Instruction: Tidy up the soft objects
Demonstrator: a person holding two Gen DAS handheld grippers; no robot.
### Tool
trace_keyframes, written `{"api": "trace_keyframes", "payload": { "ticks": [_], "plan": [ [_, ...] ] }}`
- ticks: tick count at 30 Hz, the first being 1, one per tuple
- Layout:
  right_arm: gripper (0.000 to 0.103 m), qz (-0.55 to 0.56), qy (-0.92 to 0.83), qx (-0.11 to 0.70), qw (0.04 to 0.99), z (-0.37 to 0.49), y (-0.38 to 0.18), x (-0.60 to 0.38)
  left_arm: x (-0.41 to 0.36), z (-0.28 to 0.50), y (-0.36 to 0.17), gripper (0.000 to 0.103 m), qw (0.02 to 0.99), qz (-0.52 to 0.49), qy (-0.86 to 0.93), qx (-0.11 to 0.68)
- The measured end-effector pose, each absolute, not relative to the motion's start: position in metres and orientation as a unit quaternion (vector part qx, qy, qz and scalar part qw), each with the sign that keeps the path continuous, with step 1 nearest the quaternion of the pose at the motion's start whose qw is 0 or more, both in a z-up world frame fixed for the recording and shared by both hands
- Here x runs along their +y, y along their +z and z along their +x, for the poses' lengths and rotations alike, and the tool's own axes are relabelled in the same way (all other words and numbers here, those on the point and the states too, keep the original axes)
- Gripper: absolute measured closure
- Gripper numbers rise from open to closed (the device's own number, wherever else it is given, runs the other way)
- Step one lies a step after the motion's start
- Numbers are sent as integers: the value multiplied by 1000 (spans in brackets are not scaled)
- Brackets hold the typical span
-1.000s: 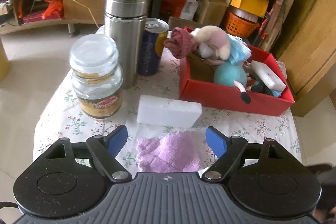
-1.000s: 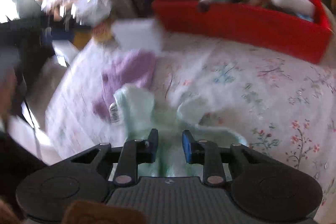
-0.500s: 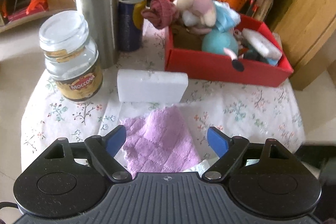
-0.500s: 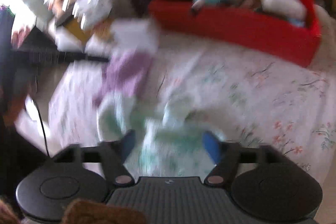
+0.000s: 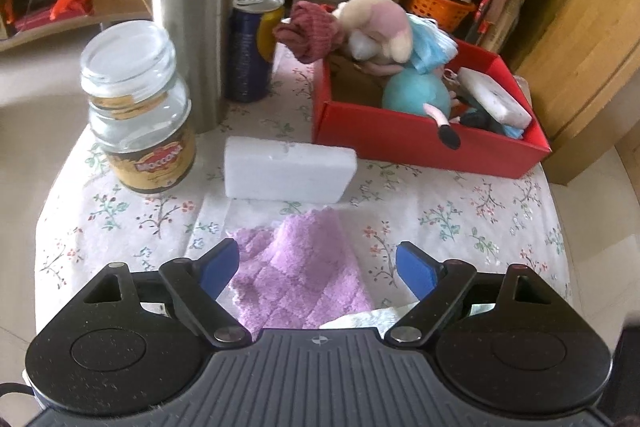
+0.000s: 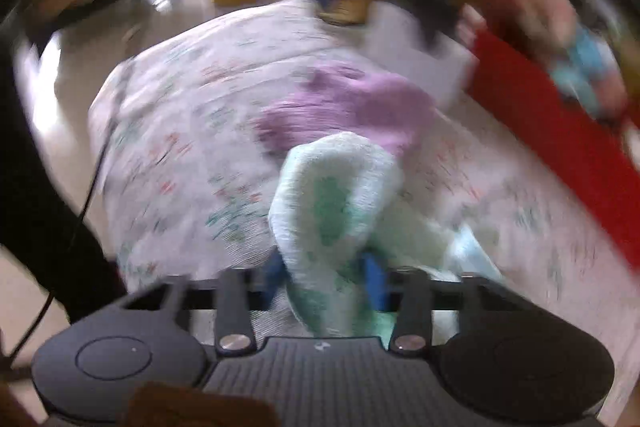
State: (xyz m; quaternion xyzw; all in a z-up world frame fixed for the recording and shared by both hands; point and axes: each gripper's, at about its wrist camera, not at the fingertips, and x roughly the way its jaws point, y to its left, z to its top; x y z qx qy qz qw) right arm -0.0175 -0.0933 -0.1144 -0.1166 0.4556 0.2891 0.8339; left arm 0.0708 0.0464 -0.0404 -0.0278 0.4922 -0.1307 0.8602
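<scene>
Left wrist view: left gripper [image 5: 318, 265] spread wide above purple cloth [image 5: 298, 277] on floral tablecloth [image 5: 460, 219]; white foam block [image 5: 290, 171] beside red box [image 5: 420, 139] holding soft toys. Right wrist view, blurred: right gripper [image 6: 326, 277] clamped on mint-green towel [image 6: 336, 199].

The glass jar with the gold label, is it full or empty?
Empty. The glass jar stands upright with its lid on, and the clear glass above the label shows nothing inside.

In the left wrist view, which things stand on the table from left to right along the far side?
Glass coffee jar → steel flask → drink can → red box with soft toys.
</scene>
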Motion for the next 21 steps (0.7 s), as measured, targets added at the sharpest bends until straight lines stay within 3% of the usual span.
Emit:
{"api": "trace_keyframes", "payload": {
  "ticks": [4,12,16,20,21],
  "plan": [
    [103,121,293,510,800,21,-104,-150,47,71,-38,18,862,-32,-130,489],
    [103,334,306,389,802,34,-40,-241,36,73,-47,17,852,-19,-138,505],
    [103,295,260,374,840,34,-28,-247,35,75,-54,17,848,-13,-132,513],
    [103,175,252,434,847,28,-50,-210,35,77,-58,16,845,-13,-128,518],
    [98,162,257,459,835,29,-59,-201,36,78,-60,16,844,-12,-124,521]
  ]
}}
